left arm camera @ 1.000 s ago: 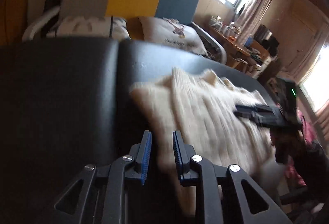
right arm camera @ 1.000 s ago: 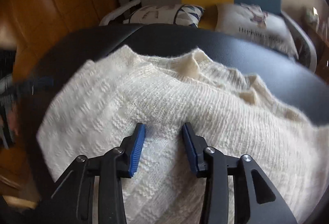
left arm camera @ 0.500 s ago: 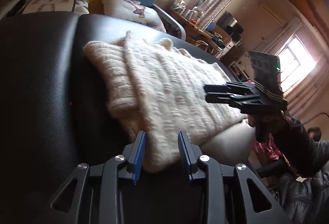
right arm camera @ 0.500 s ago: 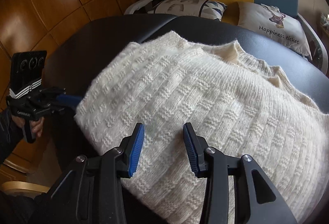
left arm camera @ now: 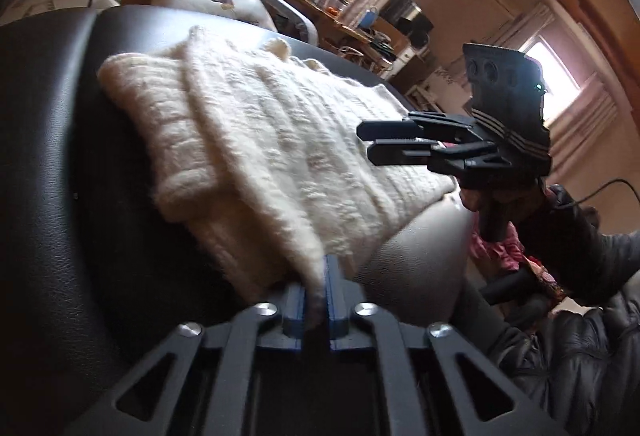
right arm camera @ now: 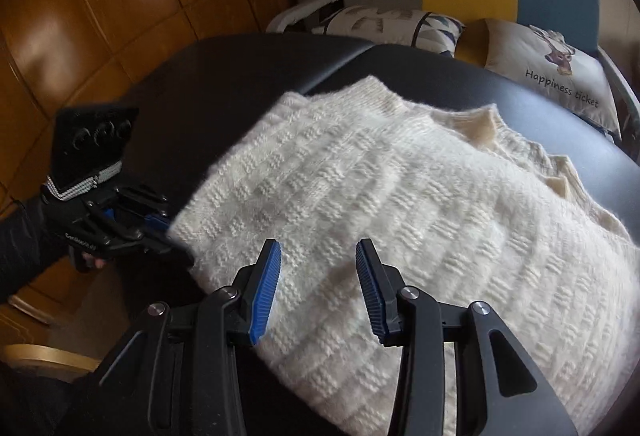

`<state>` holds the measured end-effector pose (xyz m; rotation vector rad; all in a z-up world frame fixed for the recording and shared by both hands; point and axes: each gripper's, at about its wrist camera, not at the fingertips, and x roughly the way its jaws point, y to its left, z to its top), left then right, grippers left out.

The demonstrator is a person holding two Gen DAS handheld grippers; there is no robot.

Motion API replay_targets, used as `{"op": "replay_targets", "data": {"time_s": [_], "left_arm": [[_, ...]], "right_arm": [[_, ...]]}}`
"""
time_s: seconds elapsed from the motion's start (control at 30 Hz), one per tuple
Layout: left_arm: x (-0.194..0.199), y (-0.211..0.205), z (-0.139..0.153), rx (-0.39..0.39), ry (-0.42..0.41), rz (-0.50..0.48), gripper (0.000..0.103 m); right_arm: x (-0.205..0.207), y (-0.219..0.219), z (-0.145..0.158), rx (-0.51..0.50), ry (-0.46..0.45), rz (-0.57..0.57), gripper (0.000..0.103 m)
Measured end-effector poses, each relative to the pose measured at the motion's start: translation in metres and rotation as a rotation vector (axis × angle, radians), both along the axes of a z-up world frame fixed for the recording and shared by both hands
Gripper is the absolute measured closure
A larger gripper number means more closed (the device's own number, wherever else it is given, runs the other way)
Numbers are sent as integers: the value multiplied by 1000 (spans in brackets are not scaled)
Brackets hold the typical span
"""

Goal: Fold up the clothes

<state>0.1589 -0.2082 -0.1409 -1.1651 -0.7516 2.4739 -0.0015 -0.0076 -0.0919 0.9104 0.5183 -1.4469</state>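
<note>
Right wrist: cushions (right arm camera: pixel 540 71) behind sweater (right arm camera: pixel 400 215).

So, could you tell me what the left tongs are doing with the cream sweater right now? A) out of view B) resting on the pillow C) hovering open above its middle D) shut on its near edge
D: the left tongs are closed with a fold of the sweater edge pinched between their blue pads, while the right tongs are open above the knit.

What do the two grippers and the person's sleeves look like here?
Both grippers, left and right, are black linkage frames with silver pivot bolts and ribbed blue pads on the fingers. Each has a black block on top above grey-white stripes. The sleeves are dark.
</note>
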Motion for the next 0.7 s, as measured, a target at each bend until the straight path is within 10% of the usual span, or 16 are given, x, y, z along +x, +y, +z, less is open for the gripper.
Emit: {"op": "replay_targets", "data": {"time_s": [0.23, 0.43, 0.7], "left_arm": [[28, -4, 2, 10, 18, 50, 98], [31, -2, 3, -5, -17, 79, 97], [43, -4, 45, -7, 79, 107, 94]], "right_arm": [[7, -16, -26, 75, 128, 1, 61], [-7, 1, -14, -16, -21, -58, 60], [16, 40, 6, -25, 22, 41, 60]]}}
